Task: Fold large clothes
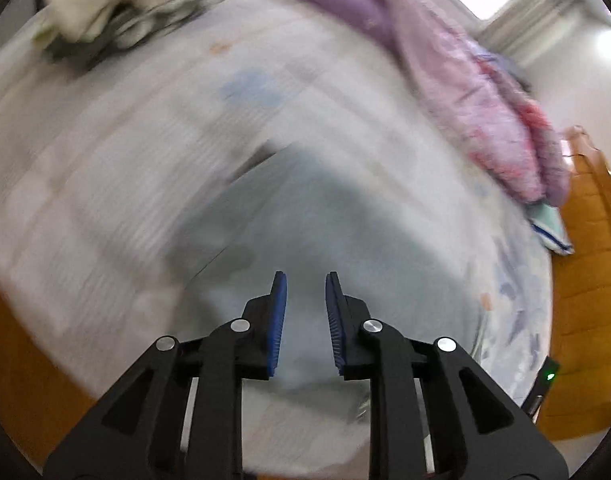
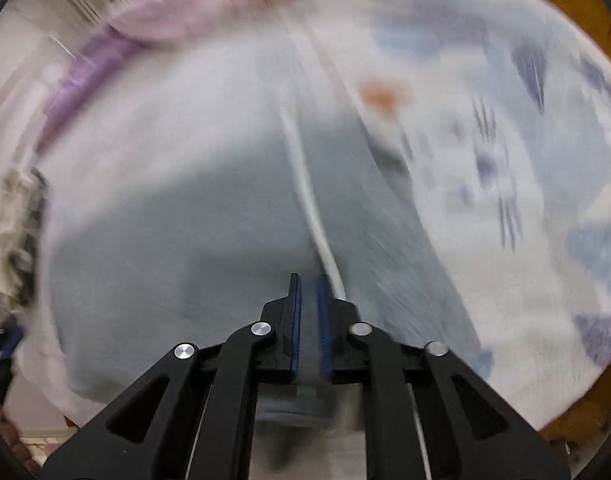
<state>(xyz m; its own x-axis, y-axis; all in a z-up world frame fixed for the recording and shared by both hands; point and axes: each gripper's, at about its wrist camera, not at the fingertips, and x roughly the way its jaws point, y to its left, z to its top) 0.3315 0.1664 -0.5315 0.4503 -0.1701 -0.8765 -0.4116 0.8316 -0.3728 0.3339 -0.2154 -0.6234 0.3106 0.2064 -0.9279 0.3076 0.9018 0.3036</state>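
Note:
A pale blue-grey garment [image 1: 325, 232] lies spread on the bed, blurred by motion. My left gripper [image 1: 305, 280] hovers over its near part with the jaws apart and nothing between them. In the right wrist view the same garment [image 2: 185, 248] fills the middle, with a white cord or seam [image 2: 309, 200] running down it. My right gripper [image 2: 308, 280] has its jaws close together with a narrow gap; garment cloth seems to pass between the pads, but blur hides whether it is pinched.
A patterned white bedsheet [image 1: 85, 200] covers the bed. A purple-pink quilt [image 1: 485, 92] lies along the far right edge. A heap of pale clothes [image 1: 117, 8] sits at the far left. Orange wooden bed frame [image 1: 585, 280] borders the right side.

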